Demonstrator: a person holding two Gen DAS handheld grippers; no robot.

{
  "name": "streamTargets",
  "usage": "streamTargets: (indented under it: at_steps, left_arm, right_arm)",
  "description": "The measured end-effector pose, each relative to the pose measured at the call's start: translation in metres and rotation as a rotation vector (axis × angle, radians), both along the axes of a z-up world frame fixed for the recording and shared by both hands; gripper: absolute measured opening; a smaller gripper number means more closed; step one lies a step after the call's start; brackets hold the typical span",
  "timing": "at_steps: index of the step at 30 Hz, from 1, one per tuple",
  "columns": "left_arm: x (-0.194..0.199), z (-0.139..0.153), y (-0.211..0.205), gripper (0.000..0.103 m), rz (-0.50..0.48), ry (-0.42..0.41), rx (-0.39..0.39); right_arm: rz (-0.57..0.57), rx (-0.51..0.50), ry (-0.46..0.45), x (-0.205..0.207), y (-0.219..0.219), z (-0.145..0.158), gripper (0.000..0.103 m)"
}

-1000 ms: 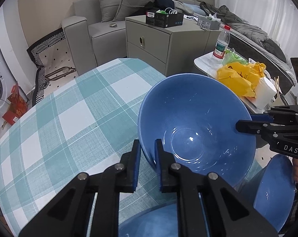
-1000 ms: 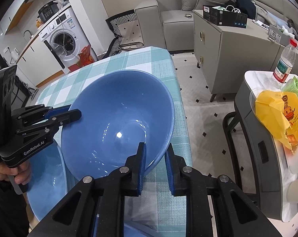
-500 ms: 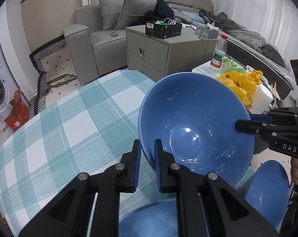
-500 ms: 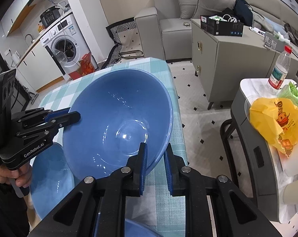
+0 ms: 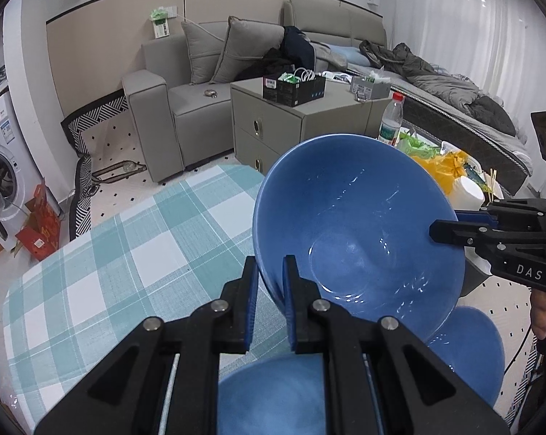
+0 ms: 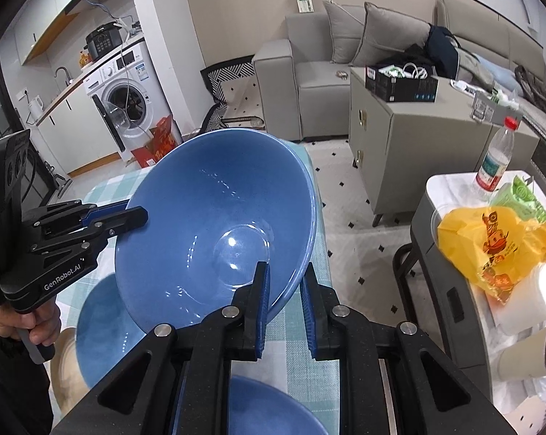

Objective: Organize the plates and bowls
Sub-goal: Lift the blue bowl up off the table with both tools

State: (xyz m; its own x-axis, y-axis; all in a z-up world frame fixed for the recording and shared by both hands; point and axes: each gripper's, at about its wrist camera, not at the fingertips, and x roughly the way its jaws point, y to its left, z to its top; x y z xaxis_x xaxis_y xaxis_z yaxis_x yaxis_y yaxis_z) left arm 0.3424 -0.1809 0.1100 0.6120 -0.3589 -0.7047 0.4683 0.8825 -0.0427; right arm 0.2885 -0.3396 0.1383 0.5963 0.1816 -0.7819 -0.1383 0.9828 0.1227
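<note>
A large blue bowl [image 5: 359, 224] is held in the air between the two grippers, clear of the worktop [image 5: 102, 253] with its checked cloth. The left gripper [image 5: 269, 286] is clamped on the rim at one side, the rim passing between its fingers; the right gripper [image 6: 285, 290] is clamped on the opposite rim in the same way. Two opposed grips are probably used because the bowl is wide and smooth, so that tipping or slipping from a single pinch is avoided. The bowl is seen tilted, its hollow turned toward both cameras.

Below the fingers, two smaller blue dishes are seen: a blue plate [image 5: 468, 351] under the far side of the bowl and another blue bowl [image 5: 273, 395] directly beneath the left fingers. These are judged to be the likely stacking places, and care would be called for so that the held bowl is not knocked against them. Beyond the fingers, off the worktop, a side table [image 6: 443, 188] with a yellow bag [image 6: 490, 239] and a water bottle [image 6: 494, 159] is seen, well apart from the bowl.
</note>
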Motion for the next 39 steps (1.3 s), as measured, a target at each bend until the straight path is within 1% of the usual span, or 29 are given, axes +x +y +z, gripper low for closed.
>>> streamTargets:
  at_steps: [8,21,31,39]
  left_arm:
    - [-0.024,0.025,0.011,0.011,0.004,-0.05,-0.028]
    - [-0.063,0.043,0.038,0.011,0.049,-0.094,-0.041]
    - [-0.095,0.039,0.057,0.011,0.091,-0.109,-0.048]
    - [-0.111,0.026,0.07,0.011,0.127,-0.104,-0.053]
  right_arm:
    - [0.01,-0.012,-0.053,-0.025,0.009,0.03,0.017]
    - [0.065,-0.022,-0.105,-0.066,0.044,0.056,0.017]
    - [0.11,-0.028,-0.131,-0.097,0.067,0.06,0.017]
    - [0.148,-0.03,-0.121,-0.106,0.079,0.045,0.017]
